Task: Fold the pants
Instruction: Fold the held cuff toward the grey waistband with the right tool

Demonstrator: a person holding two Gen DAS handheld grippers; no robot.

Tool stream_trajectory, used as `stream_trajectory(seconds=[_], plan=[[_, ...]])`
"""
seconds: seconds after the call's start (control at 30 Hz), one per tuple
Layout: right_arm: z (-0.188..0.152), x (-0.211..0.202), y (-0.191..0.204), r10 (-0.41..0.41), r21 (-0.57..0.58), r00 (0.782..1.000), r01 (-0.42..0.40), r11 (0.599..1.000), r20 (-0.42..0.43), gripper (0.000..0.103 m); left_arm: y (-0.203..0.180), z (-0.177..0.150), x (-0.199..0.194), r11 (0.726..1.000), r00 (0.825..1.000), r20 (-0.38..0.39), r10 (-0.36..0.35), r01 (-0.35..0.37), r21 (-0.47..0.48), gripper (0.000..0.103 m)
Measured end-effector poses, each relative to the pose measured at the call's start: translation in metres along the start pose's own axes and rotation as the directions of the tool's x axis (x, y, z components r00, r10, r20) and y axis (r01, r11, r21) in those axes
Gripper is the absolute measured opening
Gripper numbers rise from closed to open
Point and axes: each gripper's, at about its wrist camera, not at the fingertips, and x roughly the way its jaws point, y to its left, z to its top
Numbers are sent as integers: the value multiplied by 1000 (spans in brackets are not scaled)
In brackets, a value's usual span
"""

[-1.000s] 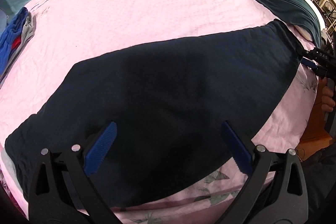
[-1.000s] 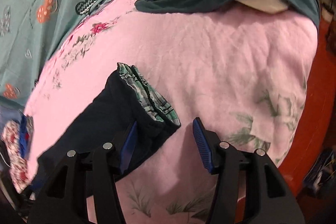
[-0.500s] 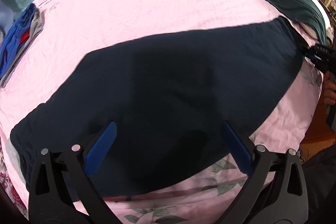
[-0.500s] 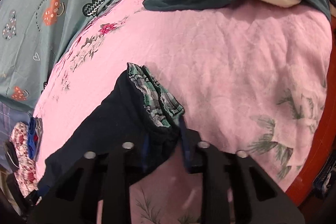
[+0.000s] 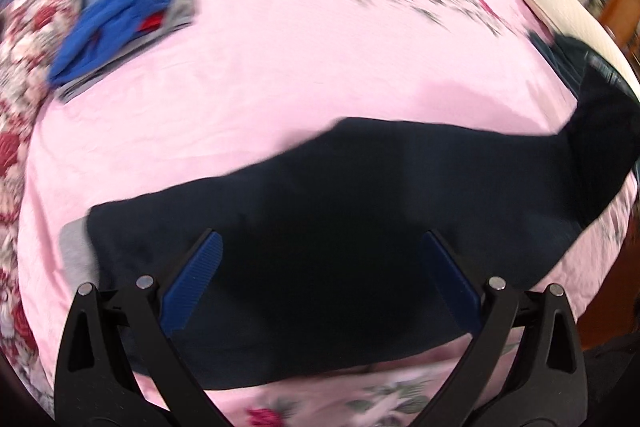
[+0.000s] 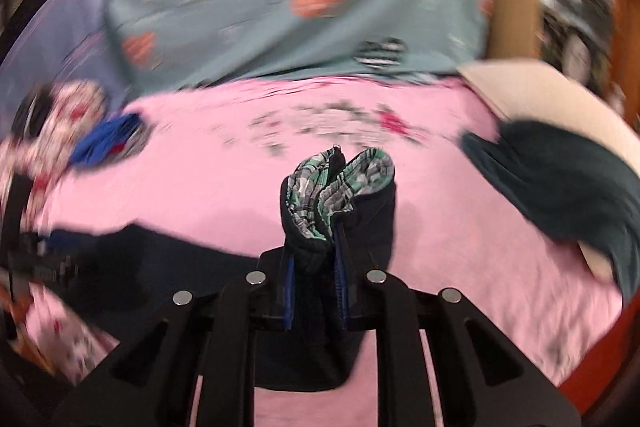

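Dark navy pants (image 5: 360, 207) lie spread across the pink bedsheet (image 5: 300, 67), with a grey patch (image 5: 76, 251) showing at their left end. My left gripper (image 5: 320, 239) hovers open over the pants, nothing between its blue pads. At the far right the pants' end (image 5: 600, 131) rises off the bed. In the right wrist view my right gripper (image 6: 314, 247) is closing its jaws on that end, and the pads pinch the bunched navy cloth. The green plaid lining (image 6: 340, 179) sticks up above the fingers.
Folded blue and grey clothes (image 5: 120, 23) lie at the far left of the bed, beside a red floral fabric (image 5: 24, 67). A dark teal garment (image 6: 560, 179) drapes over a cream pillow (image 6: 540, 95) at the right. A teal patterned sheet (image 6: 280, 7) hangs behind.
My right gripper closed on the pants' plaid-lined end, lifted it off the sheet and rolled. My left gripper stayed open and shifted across the pants; both views are now blurred.
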Motion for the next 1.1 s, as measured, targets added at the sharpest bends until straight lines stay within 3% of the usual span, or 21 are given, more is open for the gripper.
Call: stream_trajectory(seconds=[0.13,0.2,0.23,0.3,0.4,0.43,0.5,0.57,0.6,0.63,0.7,0.77,0.8,0.83,0.9,0.97,1.0,1.03,1.1], plan=[[-34,38,75,108,-225,986,-135,965,-128,17,36,-12,-4,995,1000,-10,25,-25,-95,101],[-64,59,109,145,-313,961,-215,925,-234,17,49,-19,-3,991,999,-22,26,-29,-131,101],[-75,65,119,139,-343,955,-227,911,-263,17,56,-24,-3,988,999,-30,30,-34,-149,101],[-83,66,128,114,-404,961,-211,890,-251,18,66,-31,-3,985,999,-36,33,-39,-165,101],[-75,64,131,136,-420,942,-262,869,-305,35,76,-39,-3,982,999,-42,32,-39,-185,101],[-68,60,130,170,-406,920,-314,858,-352,40,79,-40,-3,981,999,-44,31,-39,-188,101],[-52,52,124,264,-342,874,-415,843,-409,41,83,-40,-4,980,999,-37,29,-35,-196,101],[-26,38,106,409,-194,816,-515,835,-408,41,86,-41,-6,978,999,-25,23,-28,-208,101],[-15,35,95,453,-118,809,-526,842,-376,41,86,-42,-7,976,1000,-21,23,-27,-214,101],[-4,37,83,469,-46,817,-511,858,-335,41,88,-42,-6,976,1000,-20,21,-25,-217,101],[11,50,56,426,112,870,-411,905,-247,41,89,-44,-7,974,1000,-18,18,-21,-226,101],[12,65,45,315,143,925,-290,946,-212,38,90,-46,-8,975,1000,-17,19,-22,-222,101],[9,73,46,266,124,941,-244,962,-209,36,90,-46,-9,975,1000,-16,22,-25,-219,101],[2,82,50,225,98,948,-208,973,-226,36,91,-47,-10,976,1000,-16,27,-29,-216,101],[-29,111,69,180,-9,923,-194,981,-341,36,95,-48,-13,975,1000,-10,28,-30,-218,101],[-45,107,92,71,-204,958,-132,970,-278,36,100,-48,-16,974,999,-10,41,-42,-224,101],[-40,102,100,46,-240,959,-115,964,-278,36,105,-48,-20,972,999,-3,52,-51,-228,101],[-31,96,103,53,-231,956,-124,965,-290,36,112,-49,-24,969,998,12,63,-58,-242,101],[-14,72,104,113,-160,970,-150,976,-216,41,128,-50,-29,959,997,16,78,-70,-273,101]])
